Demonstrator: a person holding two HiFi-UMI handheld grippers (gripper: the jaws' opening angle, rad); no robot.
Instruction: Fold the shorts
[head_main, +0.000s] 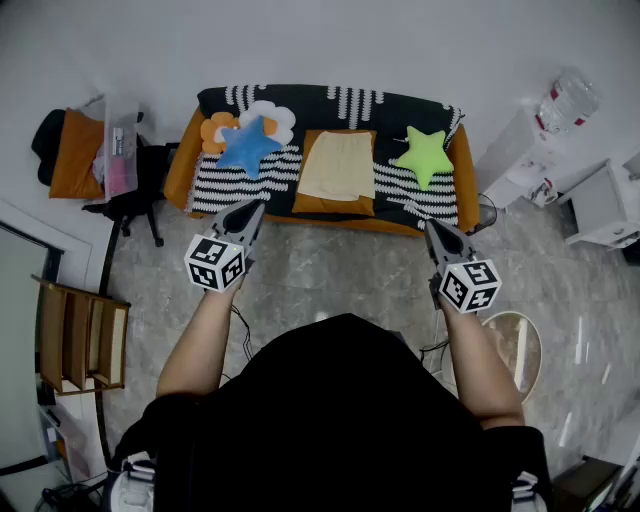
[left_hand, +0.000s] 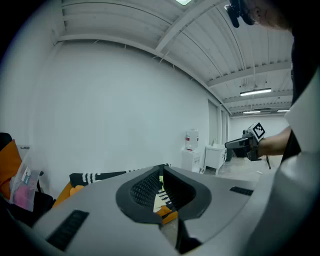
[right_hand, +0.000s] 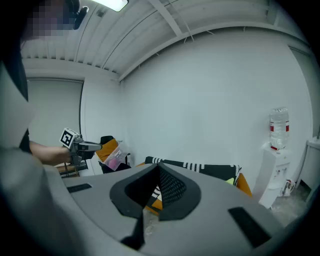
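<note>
Head view, looking steeply down. The shorts (head_main: 338, 166), pale yellow, lie spread flat on the seat of the sofa (head_main: 180, 160), on top of a black-and-white striped blanket (head_main: 240, 182). They sit between a blue star cushion (head_main: 247, 145) on the left and a green star cushion (head_main: 424, 156) on the right, touching neither. Their narrower edge lies toward the sofa back and their wider edge toward me.

My left gripper (head_main: 256, 207) and my right gripper (head_main: 430, 226) are held out over the floor, just short of the sofa's front edge, one to each side of the shorts and apart from them. Each gripper's own view shows its jaws brought together with nothing between them — both empty, and folding not yet begun.

Handling, as I judge it: the shorts look like thin, light cloth, soft and limp, not slippery and not fragile. Lifted by one point they would sag and bunch, so I would take two corners of one edge at once, one per gripper, and pinch through both layers. The seat is soft and the blanket lies directly beneath — a low pinch could catch the blanket along with the shorts, so the jaws need to open first and close on the cloth's edge only.
</note>
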